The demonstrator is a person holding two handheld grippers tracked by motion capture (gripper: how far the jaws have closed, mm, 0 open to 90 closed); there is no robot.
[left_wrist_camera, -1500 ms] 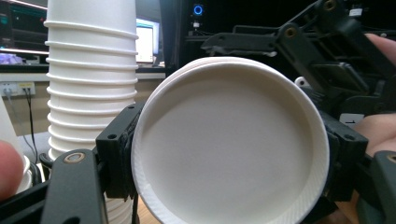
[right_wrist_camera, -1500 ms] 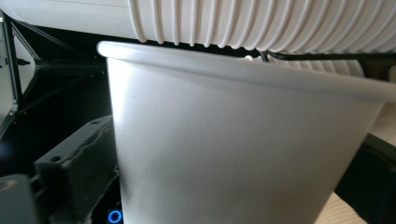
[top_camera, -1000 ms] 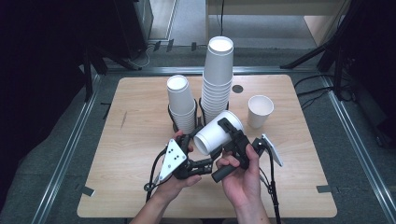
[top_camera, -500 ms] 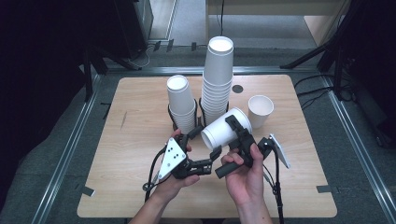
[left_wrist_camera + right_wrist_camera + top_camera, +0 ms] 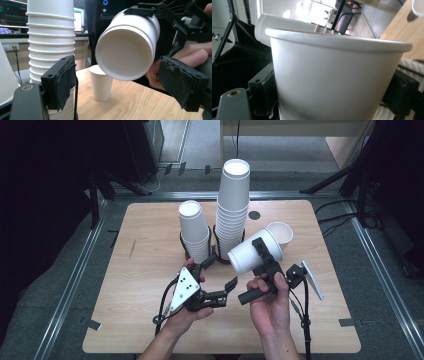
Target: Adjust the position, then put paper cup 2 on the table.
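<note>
A white paper cup [image 5: 250,256] lies tilted on its side in the air, and my right gripper [image 5: 257,252] is shut on it. Its mouth faces my left gripper [image 5: 220,274], which stands open just to its lower left with nothing between its fingers; those jaws have just been opening. The left gripper view looks into the held cup [image 5: 127,45] beyond my left gripper [image 5: 125,86], with the right gripper [image 5: 162,12] clamped across the cup's wall. Up close in the right gripper view, the cup [image 5: 332,75] sits between both pads of my right gripper [image 5: 332,96].
A tall stack of cups [image 5: 234,205] and a shorter stack [image 5: 194,232] stand in black wire holders mid-table. A single cup [image 5: 282,232] stands upright to the right, behind the held one. The wooden table [image 5: 145,270] has bare room at left and front.
The right hand has carried the cup a little right, away from the left gripper. The left gripper's jaws have spread apart while that hand stayed where it was.
</note>
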